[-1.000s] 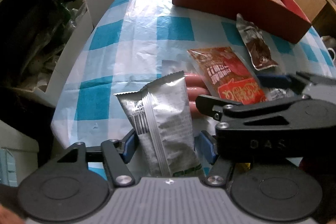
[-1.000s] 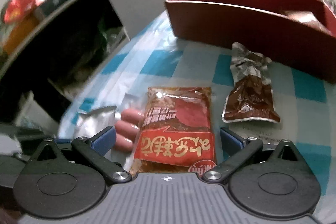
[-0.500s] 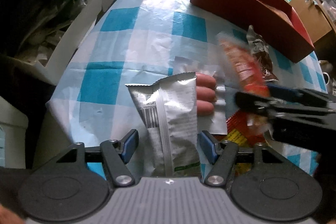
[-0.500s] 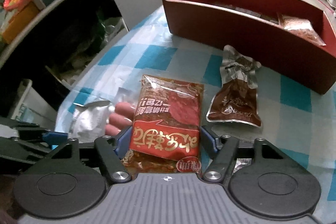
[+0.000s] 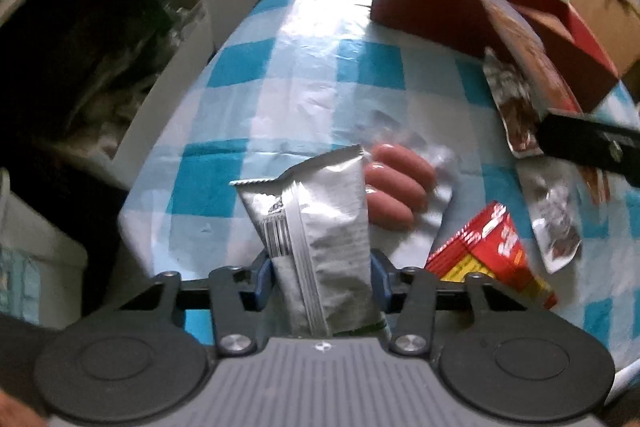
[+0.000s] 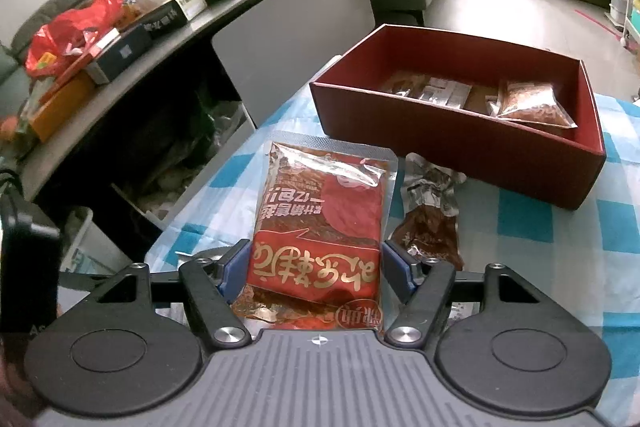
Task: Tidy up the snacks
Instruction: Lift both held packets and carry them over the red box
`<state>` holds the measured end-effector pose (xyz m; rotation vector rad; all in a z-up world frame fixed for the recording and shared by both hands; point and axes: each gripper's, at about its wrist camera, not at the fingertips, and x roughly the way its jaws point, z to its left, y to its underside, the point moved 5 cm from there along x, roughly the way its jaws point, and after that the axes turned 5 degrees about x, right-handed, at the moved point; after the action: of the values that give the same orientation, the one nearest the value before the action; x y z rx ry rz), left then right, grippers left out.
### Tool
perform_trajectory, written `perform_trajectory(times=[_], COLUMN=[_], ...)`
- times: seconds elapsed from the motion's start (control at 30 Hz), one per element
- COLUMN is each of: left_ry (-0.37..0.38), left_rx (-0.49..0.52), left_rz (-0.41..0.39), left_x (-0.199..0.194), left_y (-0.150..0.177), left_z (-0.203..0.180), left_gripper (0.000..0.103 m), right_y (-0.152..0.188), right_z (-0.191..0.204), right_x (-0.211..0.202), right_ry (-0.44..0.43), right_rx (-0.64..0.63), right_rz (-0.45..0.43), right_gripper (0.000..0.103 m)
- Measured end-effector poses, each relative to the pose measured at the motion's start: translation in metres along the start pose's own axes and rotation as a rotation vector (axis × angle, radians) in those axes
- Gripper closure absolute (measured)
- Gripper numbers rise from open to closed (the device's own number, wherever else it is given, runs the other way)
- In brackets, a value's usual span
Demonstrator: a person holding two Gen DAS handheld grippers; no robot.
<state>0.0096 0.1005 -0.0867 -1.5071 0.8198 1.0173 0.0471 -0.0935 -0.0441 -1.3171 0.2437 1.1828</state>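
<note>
Right wrist view is showing the right gripper [image 6: 316,267] clamping a red snack pouch [image 6: 320,227] between its blue pads, lifted off the table [image 6: 560,267] and pointing toward the dark red box [image 6: 460,139] sitting at the table's far edge. Inside that box several packets are already lying along the back wall, among them a clear bag of reddish-brown snack [image 6: 532,105] in its right corner, so part of the sorting looks done.

Left wrist view is showing the left gripper [image 5: 320,279] pinching a silver packet [image 5: 316,227] upright, near the table's near-left corner. Just behind it a clear pack of sausages [image 5: 400,187] is resting on the checked cloth, and a red and yellow box [image 5: 492,255] is lying near the near edge to its right. A brown foil pouch [image 6: 430,219] is sitting just in front of the dark red box, and another foil pouch [image 5: 556,215] is lying farther right.

By my reckoning both held packs are yet to go in, and at least four loose items are waiting.
</note>
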Motion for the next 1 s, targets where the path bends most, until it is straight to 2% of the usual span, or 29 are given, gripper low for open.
perform_trajectory(times=[0.1, 0.3, 0.6, 1.0], left_ry=[0.018, 0.067, 0.097, 0.087], left_rx=[-0.048, -0.056, -0.019, 0.035], left_rz=[-0.017, -0.087, -0.137, -0.226], left_x=[-0.007, -0.029, -0.033, -0.035], left_y=[-0.004, -0.013, -0.037, -0.083], left_z=[0.006, 0.002, -0.020, -0.045], left_gripper=[0.066, 0.066, 0.066, 0.066], right_y=[-0.004, -0.007, -0.012, -0.027], right_z=[-0.001, -0.001, -0.007, -0.028], right_x=[-0.005, -0.008, -0.007, -0.005], right_ry=[-0.007, -0.005, 0.028, 0.072], right_rx=[0.002, 0.008, 0.025, 0.057], right_rz=[-0.016, -0.036, -0.055, -0.077], right_gripper=[0.028, 0.028, 0.028, 0.028])
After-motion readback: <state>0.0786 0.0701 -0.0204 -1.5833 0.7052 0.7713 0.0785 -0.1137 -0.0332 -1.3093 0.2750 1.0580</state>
